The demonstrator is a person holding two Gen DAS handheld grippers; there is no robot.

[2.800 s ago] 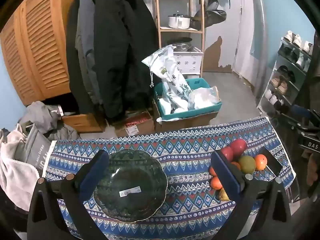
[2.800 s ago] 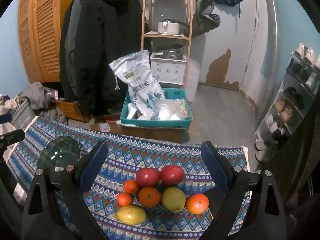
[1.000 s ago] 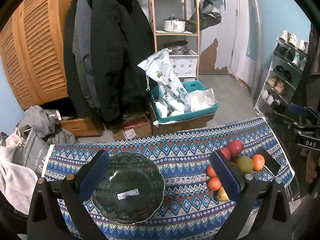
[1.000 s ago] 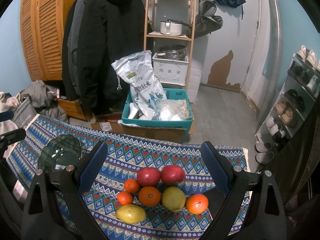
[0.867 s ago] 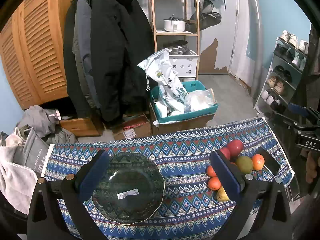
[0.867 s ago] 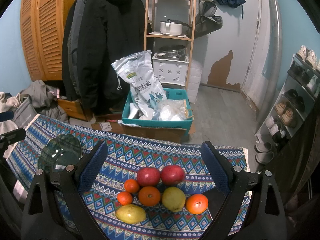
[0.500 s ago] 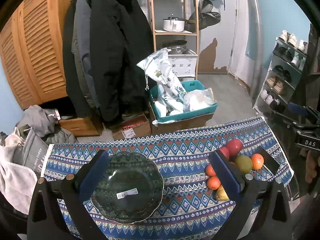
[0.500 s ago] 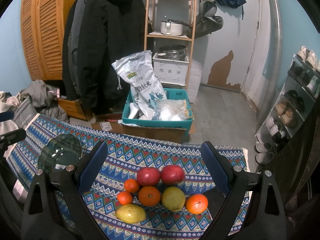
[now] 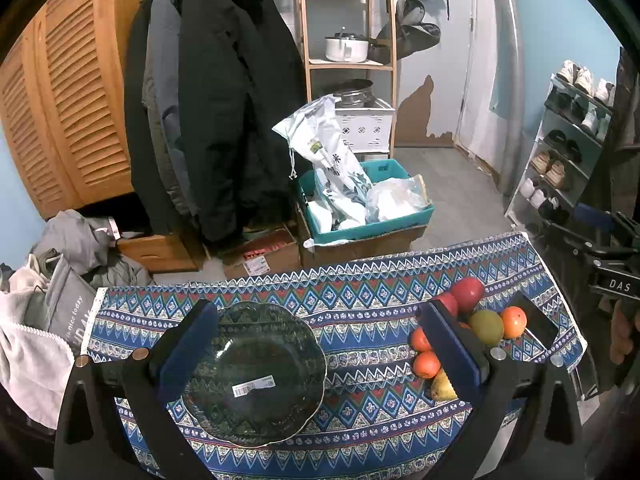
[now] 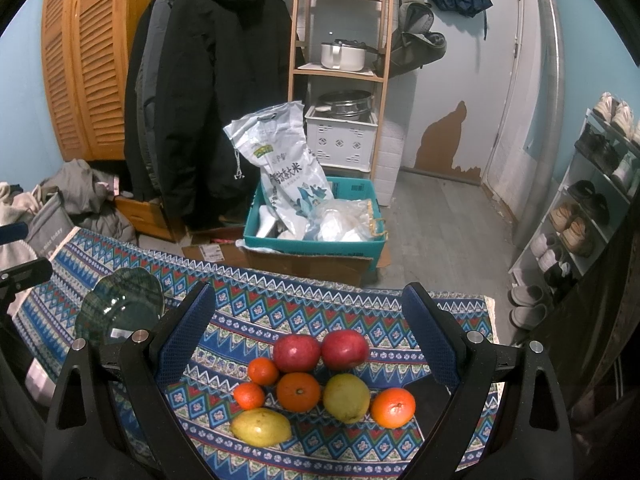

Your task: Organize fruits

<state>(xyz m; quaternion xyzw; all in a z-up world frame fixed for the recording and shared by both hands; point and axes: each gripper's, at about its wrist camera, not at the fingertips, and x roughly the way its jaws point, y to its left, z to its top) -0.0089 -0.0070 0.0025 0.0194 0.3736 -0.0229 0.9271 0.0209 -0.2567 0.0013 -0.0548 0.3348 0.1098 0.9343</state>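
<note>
A dark green glass plate [image 9: 256,368] with a barcode sticker lies on the patterned cloth, under my open left gripper [image 9: 320,344]; the plate [image 10: 120,308] also shows at the left in the right wrist view. Several fruits sit clustered on the cloth below my open right gripper [image 10: 308,328]: two red apples [image 10: 296,353] [image 10: 345,349], oranges [image 10: 298,391] [image 10: 393,407], small tangerines [image 10: 263,371] [image 10: 249,395], a green-yellow pear [image 10: 346,397] and a yellow mango [image 10: 261,426]. In the left wrist view the fruit pile [image 9: 486,326] lies right of the plate, partly behind my right finger.
The table's cloth [image 10: 248,304] ends at a far edge, beyond which stand a teal crate [image 10: 320,240] with a rice bag, cardboard boxes, hanging coats and a wooden shelf. A dark phone-like slab [image 9: 536,322] lies by the fruit. A shoe rack [image 10: 592,200] stands right.
Both views have barely shifted; the plate and fruits stay put and both grippers remain open.
</note>
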